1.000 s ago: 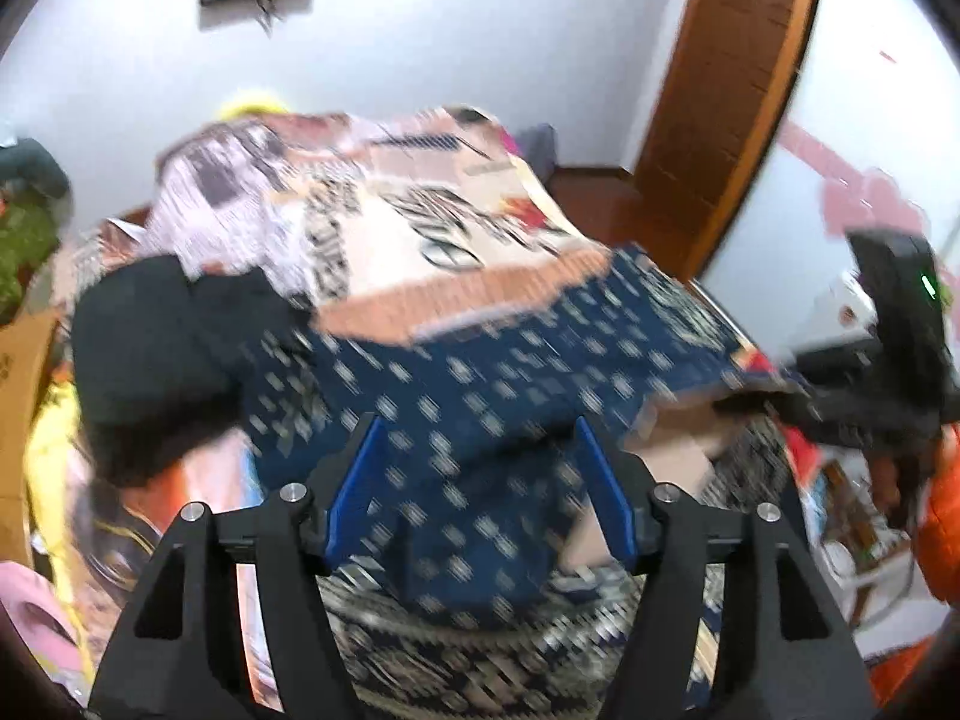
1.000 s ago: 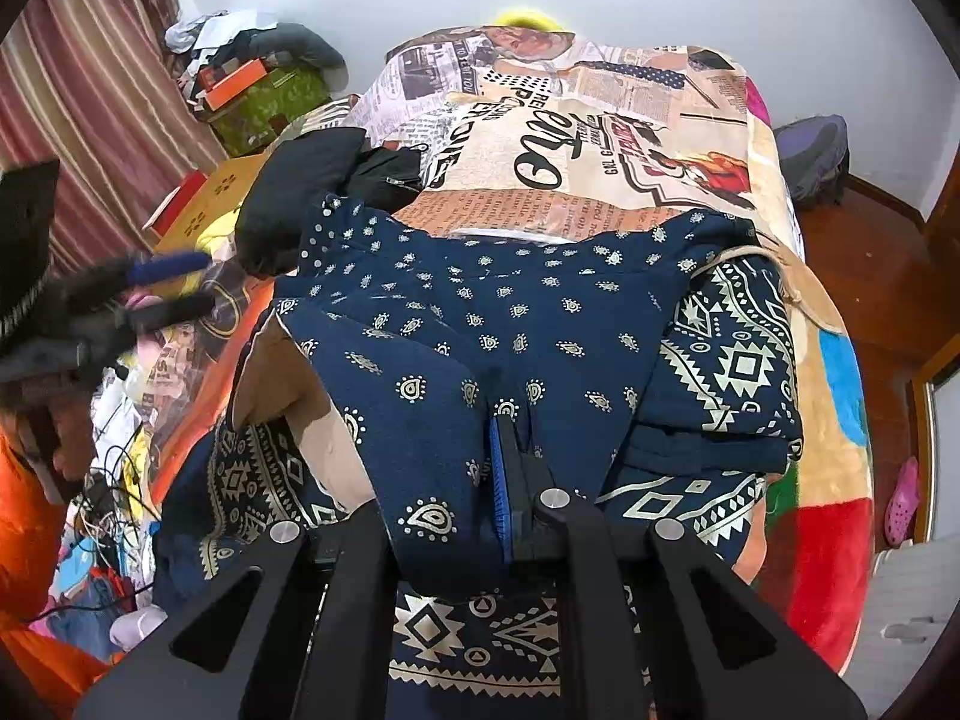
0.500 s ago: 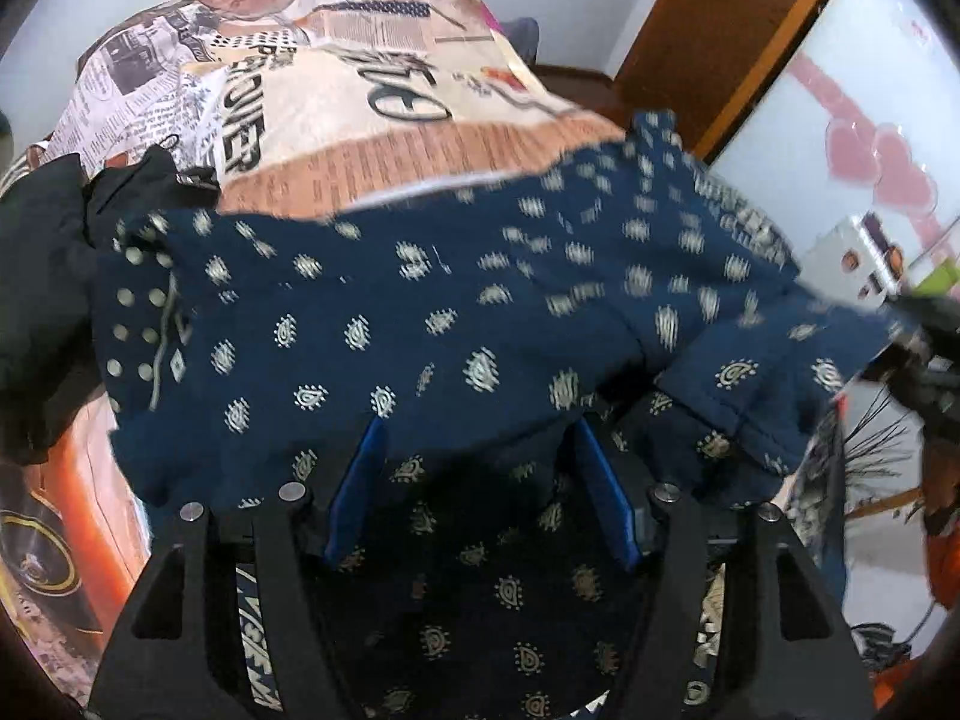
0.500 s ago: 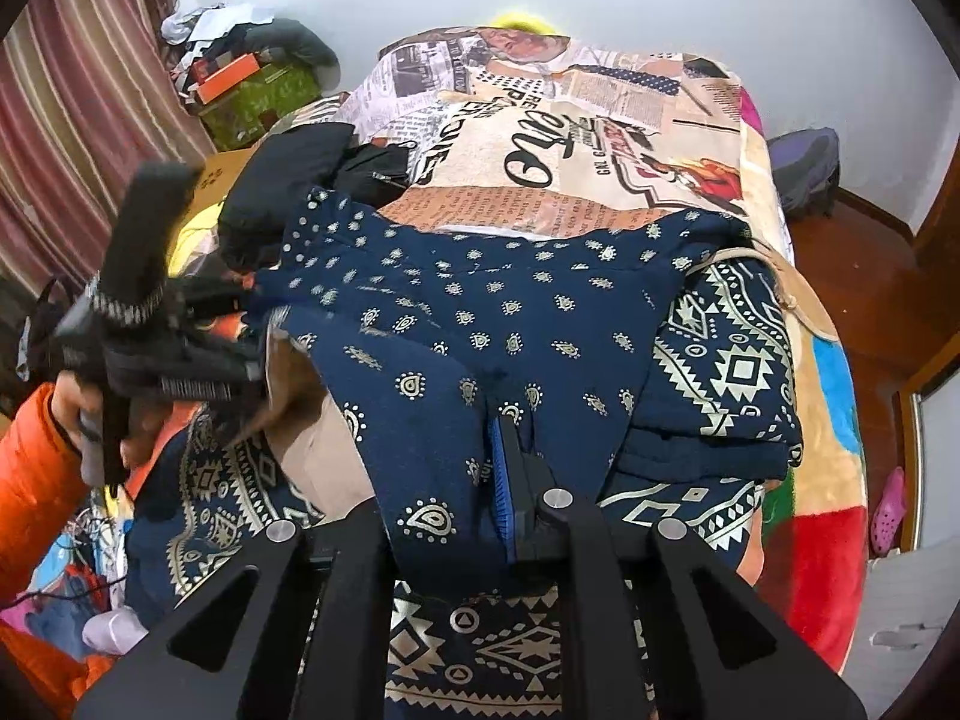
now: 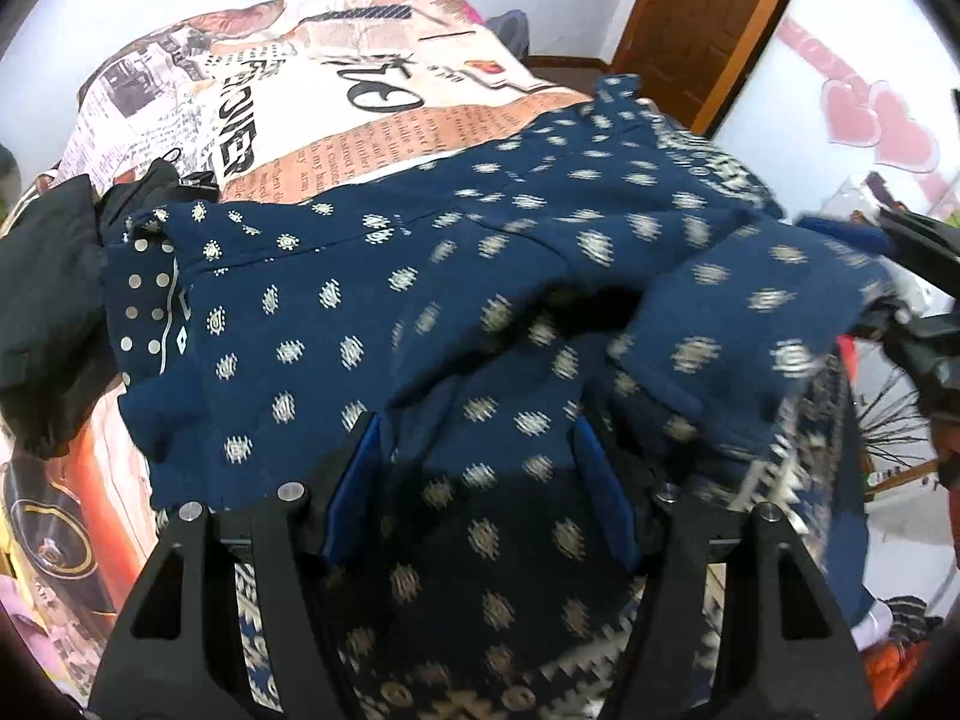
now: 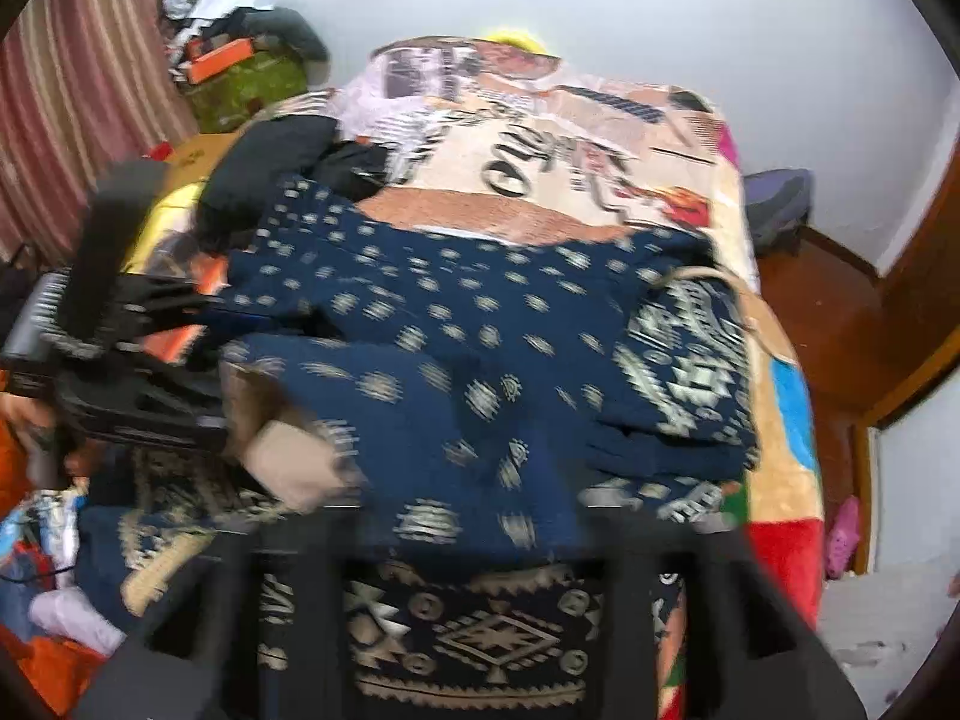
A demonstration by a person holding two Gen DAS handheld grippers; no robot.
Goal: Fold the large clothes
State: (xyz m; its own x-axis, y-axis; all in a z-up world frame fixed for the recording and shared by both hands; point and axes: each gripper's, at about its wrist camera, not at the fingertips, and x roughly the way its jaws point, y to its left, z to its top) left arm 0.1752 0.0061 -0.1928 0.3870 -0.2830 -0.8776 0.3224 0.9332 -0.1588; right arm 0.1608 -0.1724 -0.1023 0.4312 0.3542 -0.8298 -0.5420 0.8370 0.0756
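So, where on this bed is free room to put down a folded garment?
The free patch is the newspaper-print blanket beyond the navy patterned garment, toward the wall. The near half is crowded: that garment fills it, with black clothing heaped at its left.

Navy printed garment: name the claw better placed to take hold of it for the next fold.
Left. The left claw stands open right over the navy printed garment, cloth between its pads. The right claw, blurred, has just been opening, cloth between its fingers.
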